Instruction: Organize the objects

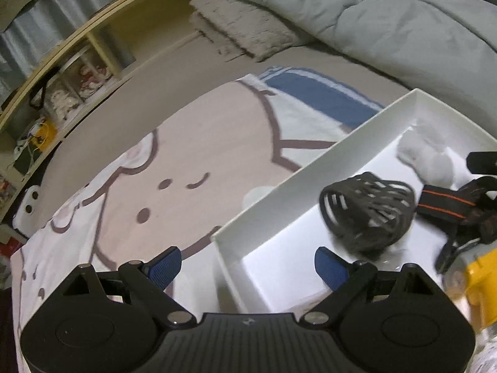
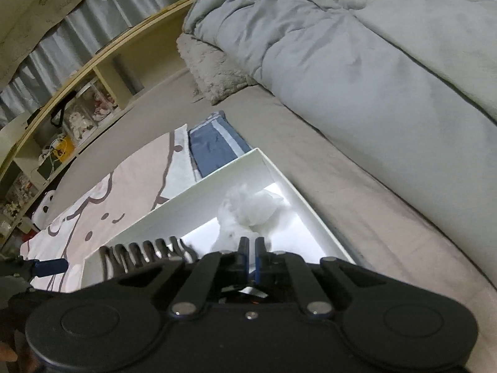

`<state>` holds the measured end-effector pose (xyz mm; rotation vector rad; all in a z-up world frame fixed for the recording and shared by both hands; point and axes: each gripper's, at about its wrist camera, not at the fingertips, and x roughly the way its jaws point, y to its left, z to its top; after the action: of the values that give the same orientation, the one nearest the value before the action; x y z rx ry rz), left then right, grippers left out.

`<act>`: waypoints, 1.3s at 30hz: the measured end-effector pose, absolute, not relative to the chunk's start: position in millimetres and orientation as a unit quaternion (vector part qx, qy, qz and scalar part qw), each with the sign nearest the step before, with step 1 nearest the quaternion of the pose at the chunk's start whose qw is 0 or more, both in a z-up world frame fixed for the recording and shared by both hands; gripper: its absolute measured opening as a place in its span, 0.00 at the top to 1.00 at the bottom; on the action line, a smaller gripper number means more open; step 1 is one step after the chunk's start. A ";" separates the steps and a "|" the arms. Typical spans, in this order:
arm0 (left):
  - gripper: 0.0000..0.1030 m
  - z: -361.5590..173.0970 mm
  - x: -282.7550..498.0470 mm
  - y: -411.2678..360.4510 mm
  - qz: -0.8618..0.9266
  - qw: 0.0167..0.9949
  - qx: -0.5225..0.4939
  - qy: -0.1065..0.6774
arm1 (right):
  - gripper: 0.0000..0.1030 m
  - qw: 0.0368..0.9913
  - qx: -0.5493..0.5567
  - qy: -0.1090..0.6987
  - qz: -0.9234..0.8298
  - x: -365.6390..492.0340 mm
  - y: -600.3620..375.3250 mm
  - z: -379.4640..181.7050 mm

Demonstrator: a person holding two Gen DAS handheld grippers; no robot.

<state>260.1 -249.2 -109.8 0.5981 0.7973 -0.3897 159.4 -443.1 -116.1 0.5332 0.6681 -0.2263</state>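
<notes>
A white box (image 1: 279, 183) lies on a bed. Inside it are a coiled black cable (image 1: 369, 211), a crumpled white bag (image 1: 431, 158) and a black strap with orange stripes (image 1: 444, 205). My left gripper (image 1: 248, 264) is open and empty over the box's near corner. My right gripper (image 2: 251, 248) is shut over the box (image 2: 192, 195), above the white bag (image 2: 248, 208) and beside the cable (image 2: 146, 251); the left wrist view shows its fingers (image 1: 466, 236) closed on the black strap. A yellow object (image 1: 478, 283) sits at the right edge.
A pink cartoon-print cloth (image 1: 186, 155) covers the bed left of the box. A grey duvet (image 2: 372, 62) and a fuzzy folded blanket (image 2: 214, 71) lie behind. A wooden shelf (image 2: 77, 87) with clutter runs along the far left.
</notes>
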 end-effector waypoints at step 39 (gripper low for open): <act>0.00 1.4 134.6 -164.8 -0.179 0.925 0.092 0.322 | 0.03 0.942 0.095 0.306 -0.101 68.4 -378.5 -19.0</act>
<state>134.6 -164.8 1.4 0.1890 0.6596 -0.3675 68.4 -378.5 -19.0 0.1933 0.6249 -0.2068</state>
